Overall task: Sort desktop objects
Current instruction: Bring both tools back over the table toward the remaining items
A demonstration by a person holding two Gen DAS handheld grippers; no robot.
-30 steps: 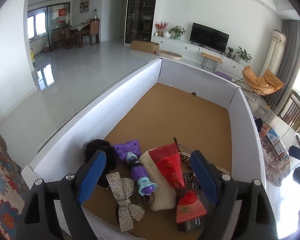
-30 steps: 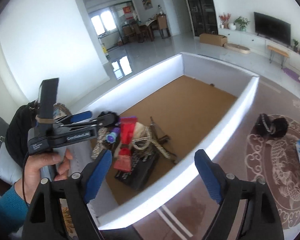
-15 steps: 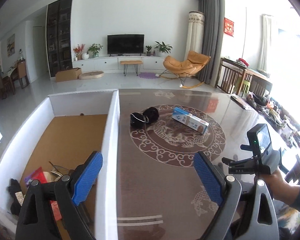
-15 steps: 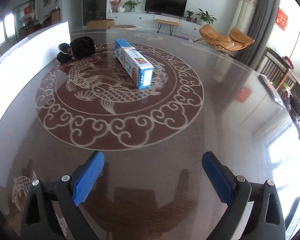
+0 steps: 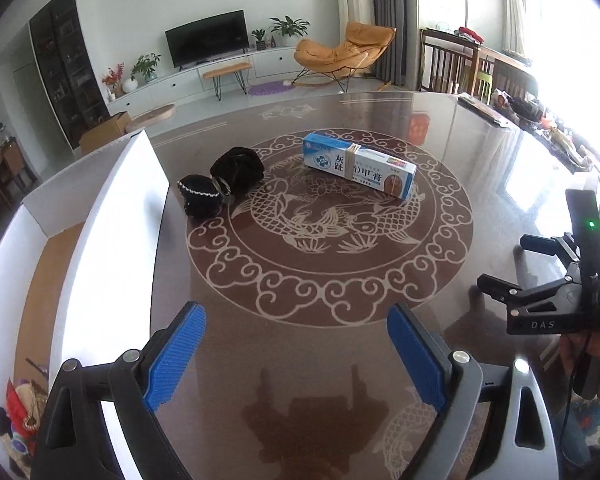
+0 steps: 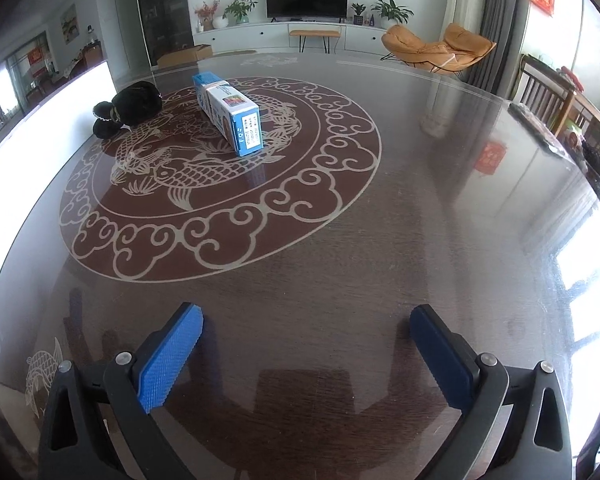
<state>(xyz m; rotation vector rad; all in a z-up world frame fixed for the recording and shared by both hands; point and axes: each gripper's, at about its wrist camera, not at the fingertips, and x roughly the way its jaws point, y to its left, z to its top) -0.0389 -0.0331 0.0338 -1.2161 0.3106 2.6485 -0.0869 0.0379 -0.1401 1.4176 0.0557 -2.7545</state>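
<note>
A blue-and-white carton (image 5: 360,164) (image 6: 230,114) lies on the dark table's carp medallion. Left of it sits a black velvet hair piece with pearl trim (image 5: 220,186) (image 6: 126,108), close to the wall of a white sorting box (image 5: 112,240). A pile of small items (image 5: 20,408) shows in the box's near corner. My left gripper (image 5: 296,356) hovers open over bare table, well short of both objects. My right gripper (image 6: 306,356) is over the near table with its jaws opening and nothing between them. It also appears at the right of the left wrist view, right gripper (image 5: 506,260), held by a hand (image 5: 592,360).
The glossy brown table (image 6: 420,220) carries a round carp pattern. Clutter (image 5: 540,120) lines its far right edge beside wooden chairs. The white box (image 6: 60,120) runs along the table's left side. Beyond the table are a TV unit and an orange lounge chair.
Both views swung from the white box and its pile of items to the open table. The left kept sliding right; the right settled and its jaws spread a little wider.
</note>
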